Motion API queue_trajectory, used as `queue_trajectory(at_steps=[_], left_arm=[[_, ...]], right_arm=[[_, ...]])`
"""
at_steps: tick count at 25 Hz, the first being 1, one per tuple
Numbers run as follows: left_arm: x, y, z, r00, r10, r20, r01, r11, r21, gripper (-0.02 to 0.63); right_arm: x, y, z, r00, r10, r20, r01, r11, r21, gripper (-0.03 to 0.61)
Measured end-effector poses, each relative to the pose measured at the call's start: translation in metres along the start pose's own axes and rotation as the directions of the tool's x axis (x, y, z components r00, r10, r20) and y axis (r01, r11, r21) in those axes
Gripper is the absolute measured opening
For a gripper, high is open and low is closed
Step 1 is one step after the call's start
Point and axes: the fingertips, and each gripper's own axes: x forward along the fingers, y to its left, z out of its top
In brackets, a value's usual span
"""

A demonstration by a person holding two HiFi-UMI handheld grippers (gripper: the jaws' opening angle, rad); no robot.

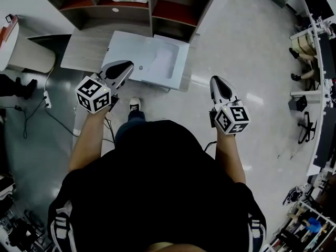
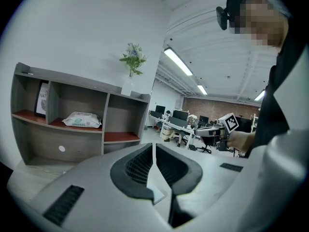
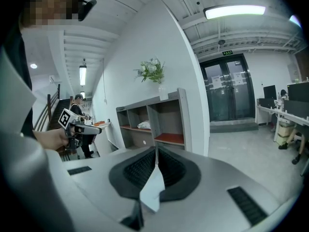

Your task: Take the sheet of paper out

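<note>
With jaws pressed together and empty on both my left gripper (image 1: 130, 65) and right gripper (image 1: 214, 80), the sheet (image 1: 161, 63), which I take to be the paler patch in the box (image 1: 122, 45) at the table's (image 1: 79, 56) right end, lies just ahead of my left, long axis pointing away.

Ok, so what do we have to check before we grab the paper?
1. Left gripper jaws apart, ready to grab: not ok. They are shut with nothing between them.
2. Right gripper jaws apart: not ok. They are shut and empty too.
3. Paper spotted: cannot tell. A paler patch in the printer might be it.
4. Left gripper close to the printer: ok. In the head view its tip lines up with the printer's near edge.
5. Right gripper close to the printer: not ok. It is off to the side, above the floor.
</note>
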Motion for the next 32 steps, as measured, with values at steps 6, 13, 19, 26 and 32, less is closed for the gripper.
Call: queue_trajectory(at_steps=[6,13,19,26,32], left_arm=[[-0.001,0.025,0.001,1.000,-0.011,-0.006,0.011,1.000,-0.005,0.040],[-0.001,0.050,0.008,0.999,-0.033,-0.008,0.033,0.999,-0.002,0.040],[0.005,0.072,0.016,0.998,-0.057,-0.012,0.057,0.998,-0.001,0.040],[0.012,0.097,0.023,0.995,-0.094,-0.018,0.094,0.996,0.000,0.040],[0.011,0.124,0.031,0.994,-0.113,-0.016,0.113,0.994,0.001,0.040]], right_arm=[[0.021,0.007,0.004,1.000,-0.015,-0.009,0.015,1.000,-0.002,0.014],[0.038,0.014,0.013,0.999,-0.037,-0.012,0.037,0.999,-0.001,0.014],[0.055,0.017,0.019,0.998,-0.055,-0.018,0.055,0.998,0.006,0.014],[0.079,0.027,0.025,0.998,-0.060,-0.023,0.061,0.998,0.021,0.014],[0.097,0.036,0.032,0.996,-0.079,-0.029,0.080,0.996,0.027,0.014]])
